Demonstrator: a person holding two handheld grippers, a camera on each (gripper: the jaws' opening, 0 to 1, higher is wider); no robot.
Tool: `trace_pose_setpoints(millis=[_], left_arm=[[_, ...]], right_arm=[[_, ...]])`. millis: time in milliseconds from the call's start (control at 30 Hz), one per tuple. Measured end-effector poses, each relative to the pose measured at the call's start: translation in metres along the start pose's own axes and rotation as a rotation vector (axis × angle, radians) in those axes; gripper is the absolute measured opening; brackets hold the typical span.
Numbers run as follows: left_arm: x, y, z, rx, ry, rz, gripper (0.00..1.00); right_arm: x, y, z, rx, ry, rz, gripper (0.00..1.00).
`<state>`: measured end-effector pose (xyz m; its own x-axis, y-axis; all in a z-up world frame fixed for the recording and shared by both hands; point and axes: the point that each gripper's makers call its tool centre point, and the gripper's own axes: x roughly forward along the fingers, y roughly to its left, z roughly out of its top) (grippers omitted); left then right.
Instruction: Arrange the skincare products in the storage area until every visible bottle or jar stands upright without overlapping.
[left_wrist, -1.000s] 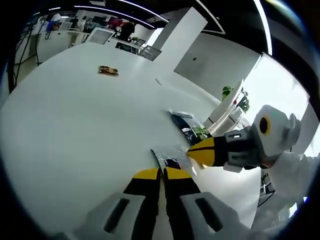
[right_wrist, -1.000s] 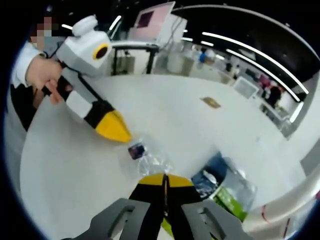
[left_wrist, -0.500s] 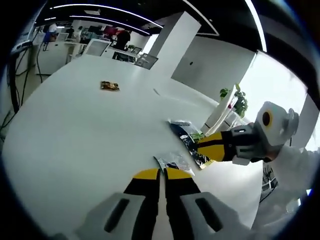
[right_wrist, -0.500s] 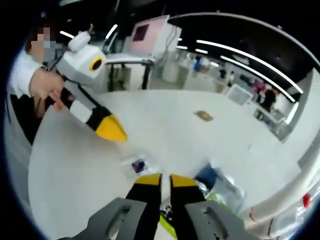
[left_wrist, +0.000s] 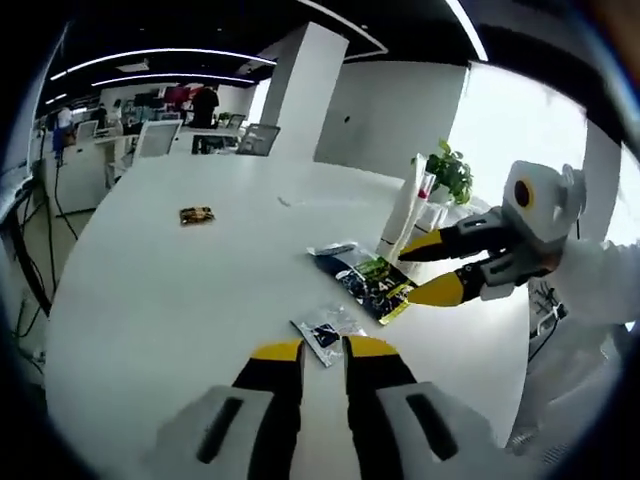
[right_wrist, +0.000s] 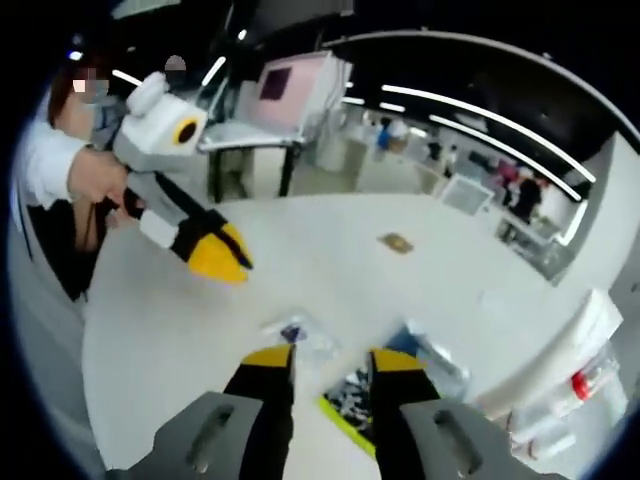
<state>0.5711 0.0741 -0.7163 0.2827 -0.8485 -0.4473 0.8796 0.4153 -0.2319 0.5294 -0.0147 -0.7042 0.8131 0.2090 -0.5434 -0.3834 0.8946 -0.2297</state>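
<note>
Both grippers hover over the white tabletop (left_wrist: 150, 270), jaws spread, holding nothing. The left gripper (left_wrist: 322, 352) faces a small clear sachet (left_wrist: 322, 333); the right gripper (right_wrist: 330, 362) nears the blue-green pouch (left_wrist: 365, 280), possibly skincare packs. Next move: close on one and lift.

Bright, window glare, fisheye-warped edges

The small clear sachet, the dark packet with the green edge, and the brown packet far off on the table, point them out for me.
small clear sachet (left_wrist: 322, 333), left gripper view, dark label.
dark packet (left_wrist: 365, 278), left gripper view, printed face.
brown packet (left_wrist: 196, 215), left gripper view, its middle.
</note>
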Motion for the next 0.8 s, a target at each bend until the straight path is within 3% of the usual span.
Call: trace_pose_setpoints(millis=[133, 267, 467, 800], left_arm=[[-0.008, -0.013, 0.011, 0.077, -0.007, -0.027, 0.27], [-0.016, -0.022, 0.019, 0.179, -0.012, -0.027, 0.3], [-0.025, -0.035, 0.024, 0.181, -0.008, -0.056, 0.38], [-0.041, -0.046, 0.03, 0.246, 0.001, -0.036, 0.44]], right_arm=[[-0.016, -0.004, 0.006, 0.02, -0.022, -0.027, 0.35], [-0.034, -0.004, 0.011, 0.031, -0.033, -0.037, 0.49], [-0.06, -0.002, 0.008, 0.053, -0.029, -0.049, 0.64], [-0.09, -0.004, 0.003, 0.087, -0.021, -0.08, 0.74]])
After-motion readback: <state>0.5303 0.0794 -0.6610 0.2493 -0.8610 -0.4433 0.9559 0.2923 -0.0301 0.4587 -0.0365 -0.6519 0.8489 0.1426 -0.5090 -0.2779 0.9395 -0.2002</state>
